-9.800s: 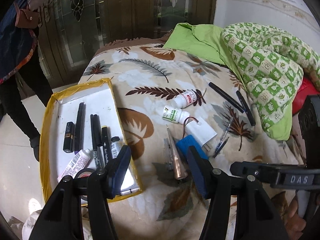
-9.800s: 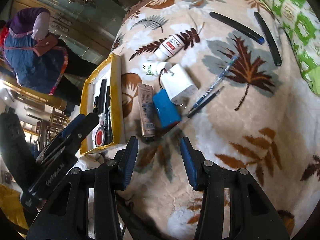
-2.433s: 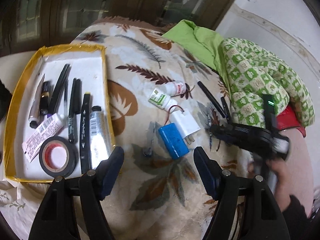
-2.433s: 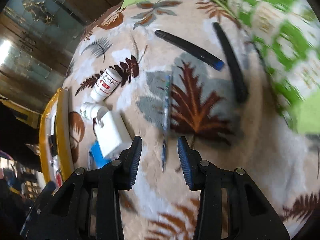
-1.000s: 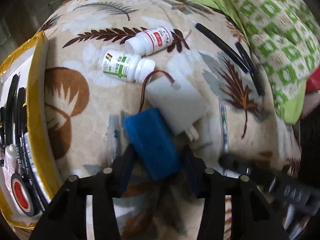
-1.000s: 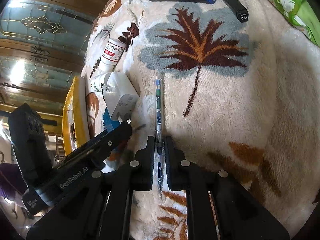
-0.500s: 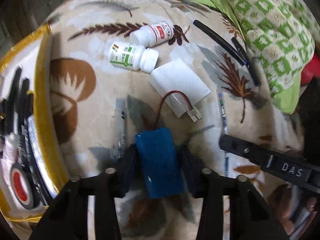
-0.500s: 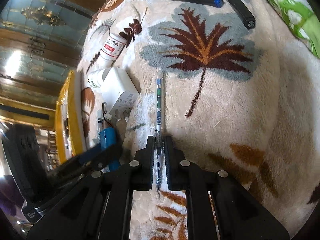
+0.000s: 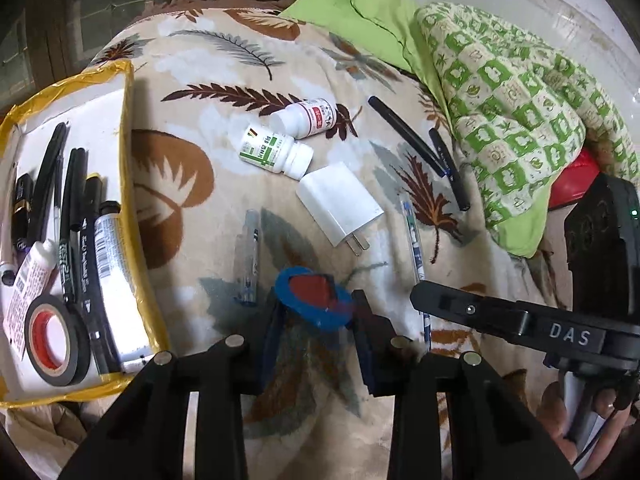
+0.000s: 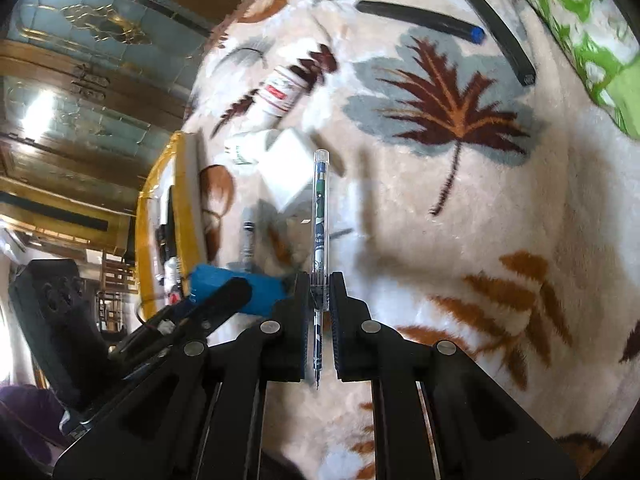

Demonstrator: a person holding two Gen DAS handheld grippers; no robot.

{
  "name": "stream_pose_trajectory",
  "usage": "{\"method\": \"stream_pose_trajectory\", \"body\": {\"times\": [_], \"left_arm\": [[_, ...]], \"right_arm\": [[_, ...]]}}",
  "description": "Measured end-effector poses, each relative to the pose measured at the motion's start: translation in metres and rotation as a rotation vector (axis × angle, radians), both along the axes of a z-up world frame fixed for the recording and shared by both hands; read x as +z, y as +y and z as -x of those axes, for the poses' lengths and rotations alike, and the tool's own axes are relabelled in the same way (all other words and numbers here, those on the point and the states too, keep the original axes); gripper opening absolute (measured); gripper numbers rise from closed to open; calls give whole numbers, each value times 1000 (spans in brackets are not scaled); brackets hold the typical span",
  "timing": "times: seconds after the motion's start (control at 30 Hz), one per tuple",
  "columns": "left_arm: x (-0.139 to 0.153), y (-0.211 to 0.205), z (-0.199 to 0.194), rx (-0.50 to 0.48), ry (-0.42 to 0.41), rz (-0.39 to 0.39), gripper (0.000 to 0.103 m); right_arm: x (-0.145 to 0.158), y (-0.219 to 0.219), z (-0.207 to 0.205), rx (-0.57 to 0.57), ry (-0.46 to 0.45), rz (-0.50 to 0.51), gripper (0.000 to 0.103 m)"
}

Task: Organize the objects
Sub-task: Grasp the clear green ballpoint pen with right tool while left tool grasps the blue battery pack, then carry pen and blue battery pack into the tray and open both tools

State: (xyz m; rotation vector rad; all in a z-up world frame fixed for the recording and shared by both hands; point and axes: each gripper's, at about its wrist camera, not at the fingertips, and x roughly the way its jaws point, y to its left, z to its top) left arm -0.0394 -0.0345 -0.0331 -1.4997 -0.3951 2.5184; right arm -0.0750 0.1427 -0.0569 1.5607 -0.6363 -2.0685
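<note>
A bed under a cream blanket (image 9: 224, 92) printed with leaves carried the things. On it lay a yellow-rimmed tray (image 9: 127, 128) at the left, two white pill bottles (image 9: 276, 150) touching each other, a white charger (image 9: 340, 202) just beside them, and a clear pen (image 9: 250, 256). Two dark pens (image 9: 404, 132) (nearly end to end) lay near a green patterned quilt (image 9: 512, 112) at the right.

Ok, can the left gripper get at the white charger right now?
Probably not yet: the left gripper is shut on the blue battery pack, so its jaws are full. The white charger itself lies uncovered on the blanket just beyond.
</note>
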Motion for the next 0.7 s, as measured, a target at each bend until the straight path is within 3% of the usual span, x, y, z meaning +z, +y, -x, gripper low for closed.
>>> {"method": "stream_pose_trajectory", "body": {"times": [0.3, 0.7], "left_arm": [[27, -18, -20, 45, 79, -49, 32], [47, -36, -30, 72, 102, -63, 33]], "right_arm": [[31, -23, -15, 50, 63, -20, 9], [53, -46, -25, 120, 113, -7, 9]]}}
